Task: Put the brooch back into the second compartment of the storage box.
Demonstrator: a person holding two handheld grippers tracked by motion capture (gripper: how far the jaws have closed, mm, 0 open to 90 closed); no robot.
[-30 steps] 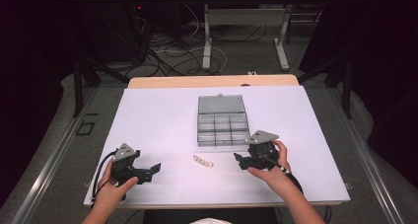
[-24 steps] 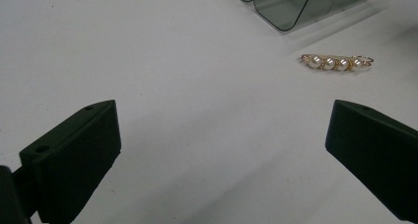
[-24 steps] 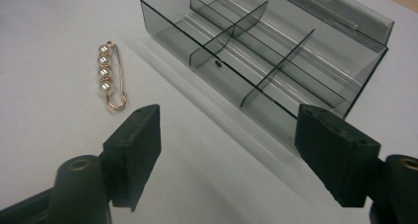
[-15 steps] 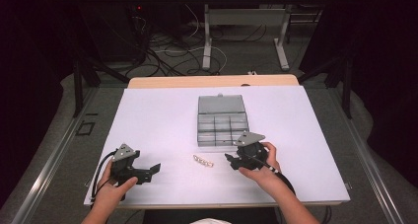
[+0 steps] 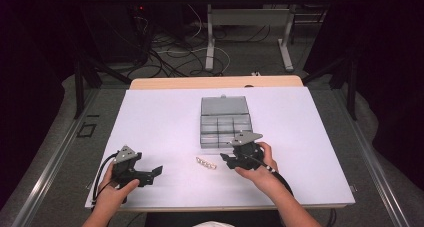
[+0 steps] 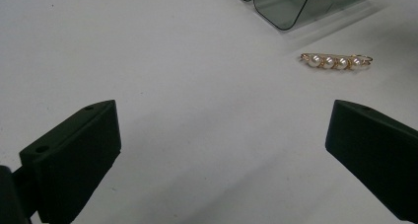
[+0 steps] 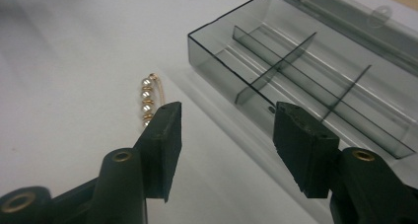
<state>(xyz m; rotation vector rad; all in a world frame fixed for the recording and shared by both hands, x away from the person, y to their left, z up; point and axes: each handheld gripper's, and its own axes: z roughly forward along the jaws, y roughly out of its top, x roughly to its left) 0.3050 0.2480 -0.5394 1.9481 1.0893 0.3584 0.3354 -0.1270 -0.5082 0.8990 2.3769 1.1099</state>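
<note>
The pin (image 5: 206,163), a gold bar set with four pearls, lies flat on the white table (image 5: 150,117), just in front of the open box (image 5: 225,123) and apart from it. The right tool (image 5: 226,160) sits close beside the pin on its right, jaws spread; in the right gripper view (image 7: 224,120) one jaw's tip stands at the pin's (image 7: 147,104) near end, with the box's (image 7: 296,81) dividers showing past the other jaw. That angle suggests the person is lining the jaws up to straddle the pin across its narrow width, the easiest way to lift something so thin off a flat surface. The box lies with its lid folded back and its compartments bare, likely ready to take the pin.

The left tool (image 5: 152,173) rests well off to the left, also released and holding nothing; its view (image 6: 222,150) looks across bare table toward the pin (image 6: 336,62), probably parked out of the way while the right hand works.
</note>
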